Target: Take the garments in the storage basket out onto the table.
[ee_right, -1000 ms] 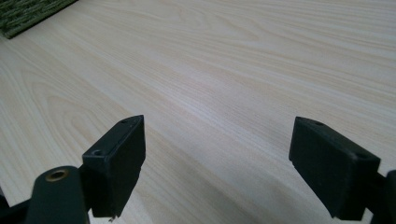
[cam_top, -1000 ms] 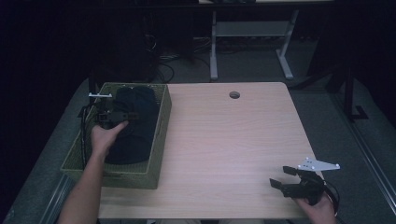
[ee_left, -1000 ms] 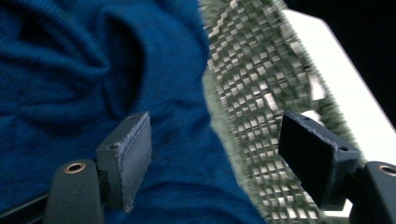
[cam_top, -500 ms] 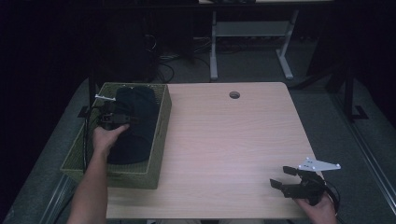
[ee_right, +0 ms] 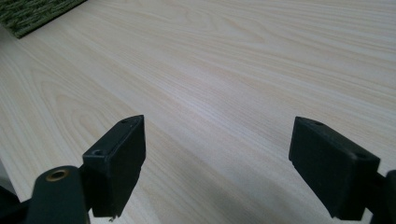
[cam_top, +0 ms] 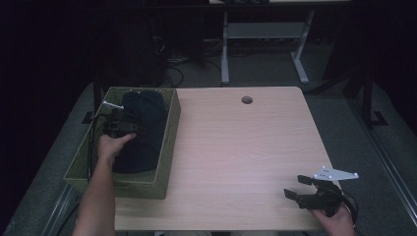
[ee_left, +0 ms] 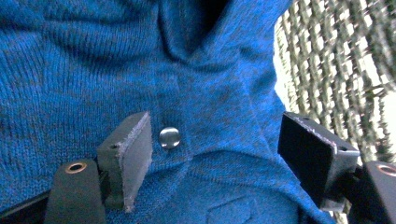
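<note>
A dark blue knitted garment [cam_top: 142, 130] lies bundled in a green woven basket [cam_top: 169, 142] at the table's left edge. My left gripper [cam_top: 127, 126] is down inside the basket, right on the cloth. In the left gripper view its jaws stand wide apart around a raised fold of the blue garment [ee_left: 93, 70], beside a small metal snap button [ee_left: 169, 137]; my left gripper [ee_left: 217, 161] is open and the pads [ee_left: 135, 149] do not squeeze the fold. My right gripper [cam_top: 296, 187] rests open near the table's front right corner, with nothing between the jaws of that gripper [ee_right: 217, 163].
The light wooden table [cam_top: 246, 147] has a round cable hole [cam_top: 247, 100] at its far edge. The basket wall [ee_left: 336, 70] stands close beside my left jaws. A corner of the basket [ee_right: 32, 14] shows far off. A desk frame [cam_top: 226, 49] stands behind the table.
My left gripper has sunk a little lower into the basket, onto the garment. The right gripper has kept still.
</note>
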`<state>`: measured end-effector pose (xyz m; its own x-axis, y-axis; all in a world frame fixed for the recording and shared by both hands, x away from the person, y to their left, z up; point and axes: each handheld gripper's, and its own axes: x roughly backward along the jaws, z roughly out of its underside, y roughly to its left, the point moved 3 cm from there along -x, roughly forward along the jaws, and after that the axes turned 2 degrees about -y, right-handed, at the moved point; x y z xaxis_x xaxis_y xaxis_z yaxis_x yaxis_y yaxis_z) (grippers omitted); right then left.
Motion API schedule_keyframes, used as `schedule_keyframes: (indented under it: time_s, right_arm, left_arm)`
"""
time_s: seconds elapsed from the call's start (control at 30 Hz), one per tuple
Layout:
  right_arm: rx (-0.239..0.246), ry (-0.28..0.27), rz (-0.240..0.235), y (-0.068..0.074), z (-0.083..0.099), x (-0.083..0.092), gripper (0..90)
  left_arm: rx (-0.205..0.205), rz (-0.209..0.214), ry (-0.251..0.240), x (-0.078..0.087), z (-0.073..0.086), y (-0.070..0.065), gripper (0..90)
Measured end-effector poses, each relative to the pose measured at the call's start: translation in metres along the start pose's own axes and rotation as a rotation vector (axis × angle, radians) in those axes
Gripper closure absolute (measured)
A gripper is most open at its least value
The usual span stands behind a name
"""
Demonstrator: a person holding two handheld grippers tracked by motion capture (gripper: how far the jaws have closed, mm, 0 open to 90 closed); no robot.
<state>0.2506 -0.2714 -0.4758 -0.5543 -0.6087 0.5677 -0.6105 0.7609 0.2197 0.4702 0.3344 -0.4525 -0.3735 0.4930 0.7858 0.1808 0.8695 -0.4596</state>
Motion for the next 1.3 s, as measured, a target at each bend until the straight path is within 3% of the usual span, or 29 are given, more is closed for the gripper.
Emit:
schedule_keyframes:
  time_s: [0.13, 0.3, 0.43, 0.67, 0.73, 0.8, 0.93, 1.13, 1.3]
  right_arm:
    - [0.008, 0.003, -0.002, 0.001, 0.000, 0.000, 19.1]
    - [0.007, 0.002, -0.003, 0.002, -0.001, 0.000, 19.1]
    - [0.013, 0.000, -0.005, 0.002, -0.001, 0.001, 19.2]
    - [0.019, -0.004, -0.005, 0.004, -0.002, 0.003, 19.2]
    - [0.025, -0.005, -0.006, 0.005, -0.002, 0.003, 19.2]
    - [0.025, -0.004, -0.007, 0.005, -0.002, 0.003, 19.2]
    - [0.027, -0.004, -0.007, 0.005, -0.002, 0.003, 19.3]
    - [0.028, -0.007, -0.010, 0.005, -0.003, 0.003, 19.3]
    - [0.027, -0.006, -0.011, 0.005, -0.004, 0.001, 19.3]
  left_arm:
    - [0.012, -0.018, 0.012, -0.003, 0.002, 0.001, 27.5]
    - [-0.029, -0.072, 0.036, -0.007, 0.003, 0.000, 31.9]
    - [-0.033, -0.118, 0.036, -0.008, 0.002, 0.001, 41.6]
    - [-0.108, -0.214, 0.054, -0.010, 0.003, -0.004, 55.8]
    - [-0.115, -0.236, 0.057, -0.010, 0.003, -0.004, 62.5]
    - [-0.116, -0.251, 0.064, -0.010, 0.002, -0.004, 63.7]
    - [-0.129, -0.259, 0.077, -0.011, 0.002, -0.006, 71.0]
    - [-0.095, -0.261, 0.081, -0.009, 0.001, -0.006, 75.2]
    - [-0.090, -0.261, 0.094, -0.004, 0.001, -0.009, 76.0]
